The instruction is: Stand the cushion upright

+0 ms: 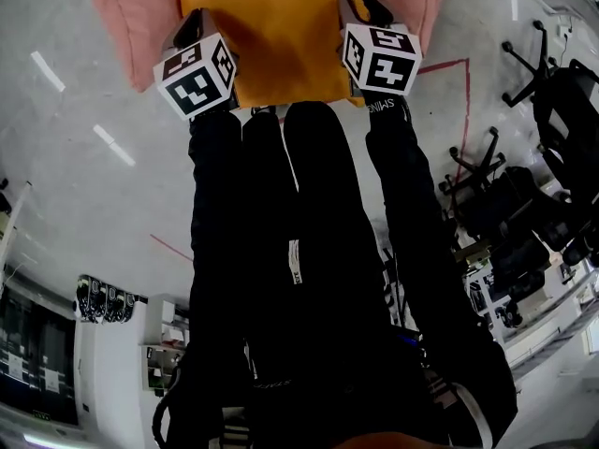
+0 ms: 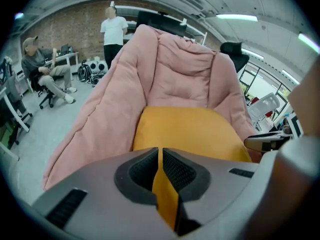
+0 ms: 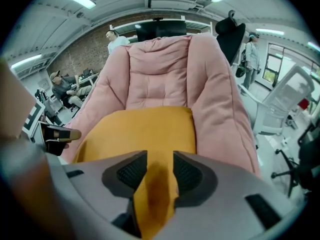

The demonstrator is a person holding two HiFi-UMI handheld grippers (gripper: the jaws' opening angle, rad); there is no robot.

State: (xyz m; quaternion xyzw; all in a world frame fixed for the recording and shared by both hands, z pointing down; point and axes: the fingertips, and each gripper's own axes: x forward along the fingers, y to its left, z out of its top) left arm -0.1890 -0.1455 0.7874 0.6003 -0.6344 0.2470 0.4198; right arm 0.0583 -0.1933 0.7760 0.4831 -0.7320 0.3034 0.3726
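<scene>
I have both tools on the near edge of the orange cushion (image 1: 276,26), at the top centre of the head view. The cushion sits in the hollow of a pink padded chair (image 1: 131,17), whose soft sides show to the left and right of it. In both gripper views the chair's quilted back rises behind the cushion. From these angles I can't say how steeply the cushion leans.

The left tool (image 2: 160,156) is clamped tight. In its own view the two ribbed pads are almost together, with a thin fold of the cushion's orange cloth pinched between them. The right tool (image 3: 160,164) is partway open. Its pads stand clearly apart, and a thicker, looser bunch of the same orange cloth fills the gap and hangs down out of it. It looks slack rather than squeezed.

In the head view the two marker cubes sit side by side just below the cushion, the left one at upper left and the right one at upper right. Both tools point up the frame into the cushion's edge. Black trouser legs (image 1: 309,251) fill the middle of that frame over a grey floor (image 1: 84,157) with red tape lines. Black office chairs (image 1: 552,92) stand at the right edge.
</scene>
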